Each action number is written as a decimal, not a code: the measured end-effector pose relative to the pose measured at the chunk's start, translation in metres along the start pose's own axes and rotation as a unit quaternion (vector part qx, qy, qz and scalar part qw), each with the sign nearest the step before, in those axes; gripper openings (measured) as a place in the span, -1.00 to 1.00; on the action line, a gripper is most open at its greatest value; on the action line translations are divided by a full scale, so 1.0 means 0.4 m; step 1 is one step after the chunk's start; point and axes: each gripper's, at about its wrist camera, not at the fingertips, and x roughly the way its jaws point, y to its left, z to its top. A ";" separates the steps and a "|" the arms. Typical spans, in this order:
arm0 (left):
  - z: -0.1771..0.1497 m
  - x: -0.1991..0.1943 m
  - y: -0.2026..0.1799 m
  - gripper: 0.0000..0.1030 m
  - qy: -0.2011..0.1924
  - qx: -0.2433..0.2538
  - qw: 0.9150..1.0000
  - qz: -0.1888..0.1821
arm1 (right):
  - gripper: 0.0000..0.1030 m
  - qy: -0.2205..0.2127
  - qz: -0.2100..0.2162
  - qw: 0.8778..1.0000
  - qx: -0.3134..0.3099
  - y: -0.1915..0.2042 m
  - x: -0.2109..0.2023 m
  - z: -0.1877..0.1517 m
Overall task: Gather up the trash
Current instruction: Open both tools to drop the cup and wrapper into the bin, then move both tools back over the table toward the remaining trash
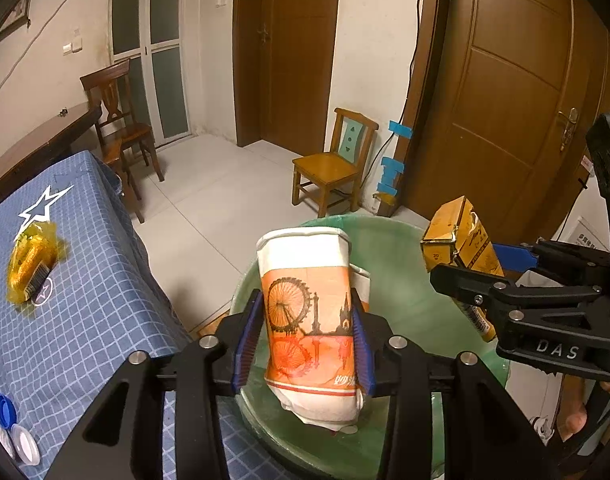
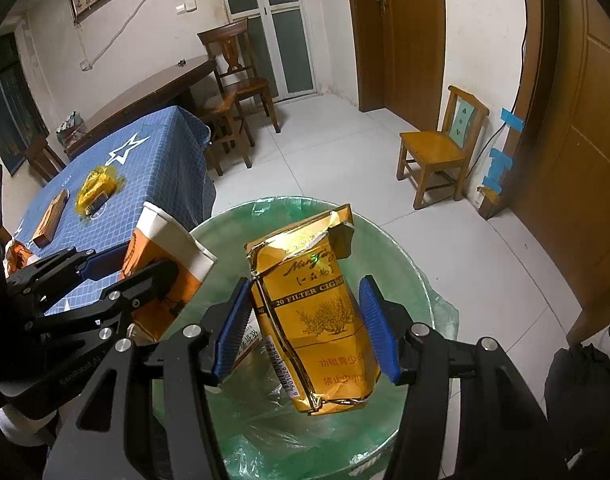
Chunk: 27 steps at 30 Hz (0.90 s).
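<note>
My left gripper [image 1: 307,340] is shut on a crushed orange-and-white paper cup [image 1: 311,320] and holds it over the green-lined trash bin [image 1: 401,248]. My right gripper [image 2: 305,328] holds a yellow cigarette pack [image 2: 317,320] over the same bin [image 2: 409,280]; the left pad touches the pack, while the right pad stands slightly off it. The pack [image 1: 461,244] and right gripper [image 1: 477,280] show at the right of the left wrist view. The cup [image 2: 165,264] and left gripper [image 2: 117,276] show at the left of the right wrist view.
A table with a blue checked cloth [image 2: 153,152] stands left of the bin and bears a yellow wrapper [image 2: 95,190], a brown box [image 2: 51,218] and bottle caps [image 1: 7,412]. Wooden chairs [image 2: 437,152] and brown doors [image 1: 517,92] stand around the tiled floor.
</note>
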 end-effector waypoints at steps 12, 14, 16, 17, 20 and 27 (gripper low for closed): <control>-0.020 -0.006 -0.002 0.36 0.004 0.004 1.000 0.010 | 0.14 -0.019 0.007 1.000 0.018 -0.024 -0.031 0.014; -0.024 -0.015 -0.002 0.36 0.003 0.004 1.000 0.009 | 0.14 -0.023 0.008 1.000 0.017 -0.021 -0.039 0.013; -0.026 -0.025 -0.004 0.36 0.002 0.004 1.000 0.010 | 0.14 -0.031 0.011 0.999 0.014 -0.016 -0.051 0.011; -0.030 -0.033 0.000 0.36 0.000 0.003 1.000 0.011 | 0.14 -0.036 0.013 0.999 0.011 -0.011 -0.061 0.009; -0.047 -0.072 0.013 0.36 -0.007 0.000 1.000 0.013 | 0.14 -0.056 0.026 0.998 -0.003 0.017 -0.091 -0.002; -0.144 -0.222 0.126 0.36 -0.024 -0.019 0.999 0.034 | 0.14 -0.087 0.095 0.989 -0.074 0.174 -0.142 -0.055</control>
